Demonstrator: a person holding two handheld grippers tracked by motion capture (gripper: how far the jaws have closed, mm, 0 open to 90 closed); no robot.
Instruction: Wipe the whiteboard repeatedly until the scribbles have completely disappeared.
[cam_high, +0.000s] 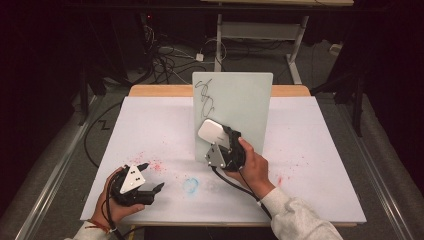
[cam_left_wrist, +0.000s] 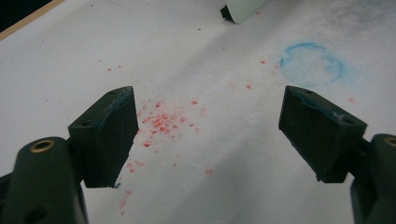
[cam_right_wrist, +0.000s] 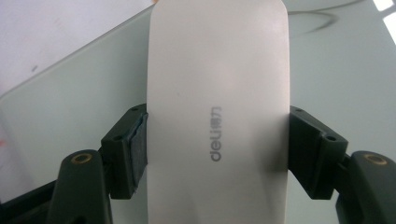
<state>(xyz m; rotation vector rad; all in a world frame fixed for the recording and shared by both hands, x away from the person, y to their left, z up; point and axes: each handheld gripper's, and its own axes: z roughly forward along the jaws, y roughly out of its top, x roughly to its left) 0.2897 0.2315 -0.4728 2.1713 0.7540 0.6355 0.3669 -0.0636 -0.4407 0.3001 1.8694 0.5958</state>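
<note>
Holding the white deli eraser (cam_right_wrist: 217, 116) by its long sides, right gripper (cam_high: 220, 142) has it vs. the upright whiteboard (cam_high: 245, 100), below the black scribble (cam_high: 205, 97); press flat, wipe upward w/ even strokes. Left gripper (cam_high: 147, 190) idles wide apart over the desk (cam_high: 310, 170).

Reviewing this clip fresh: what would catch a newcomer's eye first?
The upright whiteboard mid-table, with a black scribble at its upper left. The right gripper holds a white eraser against the board's lower part. The left gripper rests open near red specks and a blue ring smudge.
</note>
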